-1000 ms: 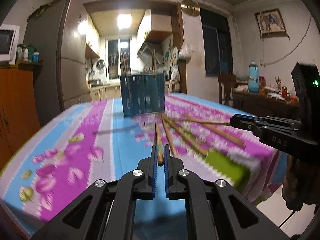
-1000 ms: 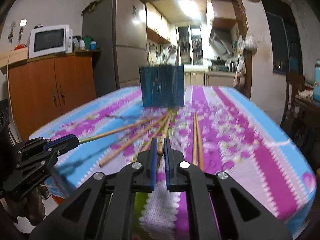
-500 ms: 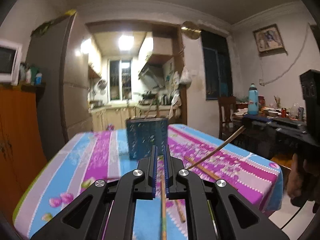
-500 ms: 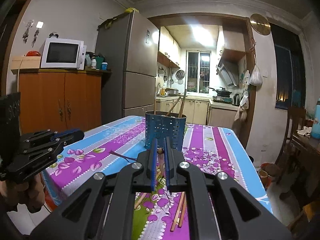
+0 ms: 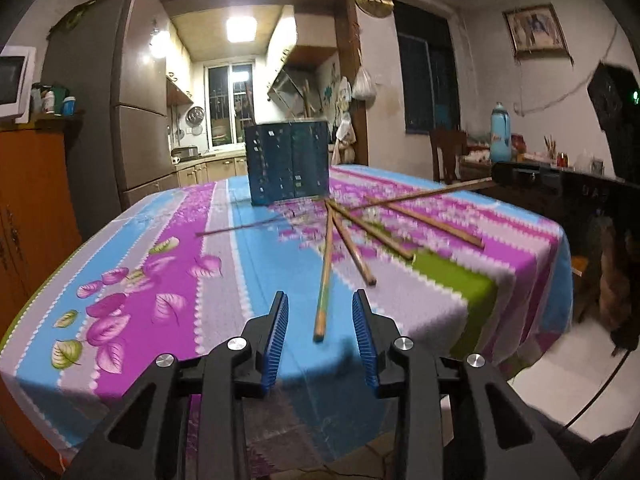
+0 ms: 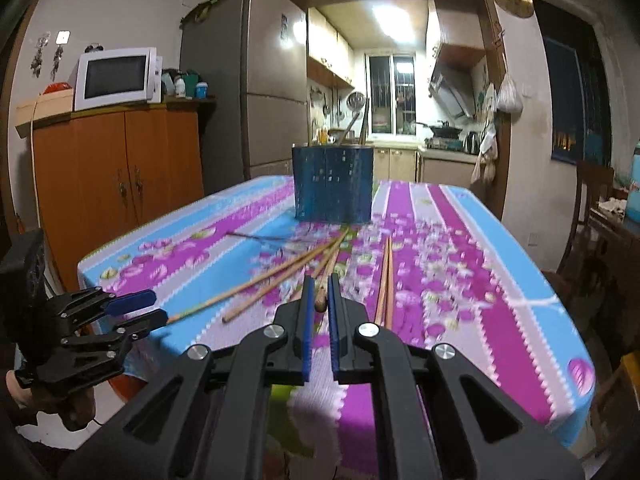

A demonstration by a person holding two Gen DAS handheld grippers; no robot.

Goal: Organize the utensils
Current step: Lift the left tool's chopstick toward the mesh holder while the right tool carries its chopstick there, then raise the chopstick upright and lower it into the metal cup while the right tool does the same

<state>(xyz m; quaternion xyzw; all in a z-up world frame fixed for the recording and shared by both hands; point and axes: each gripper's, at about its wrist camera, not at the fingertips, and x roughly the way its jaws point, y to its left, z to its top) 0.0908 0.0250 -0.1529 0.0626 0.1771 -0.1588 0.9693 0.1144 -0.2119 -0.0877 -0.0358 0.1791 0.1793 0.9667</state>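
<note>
Several wooden chopsticks lie fanned on the flowered tablecloth in front of a blue perforated utensil holder, which has a few sticks standing in it. My left gripper is open; one chopstick lies between its fingers, its near end at the table's front edge. My right gripper is shut on the end of a chopstick; that stick also shows in the left wrist view, slanting over the table. The holder stands behind more chopsticks.
A thin dark stick lies left of the holder. A fridge and an orange cabinet with a microwave stand to the left. A chair and a cluttered side table are to the right.
My left gripper has opened and come down low to the table's front edge, with its chopstick now lying on the cloth. My right gripper has also lowered, still shut on its stick.
</note>
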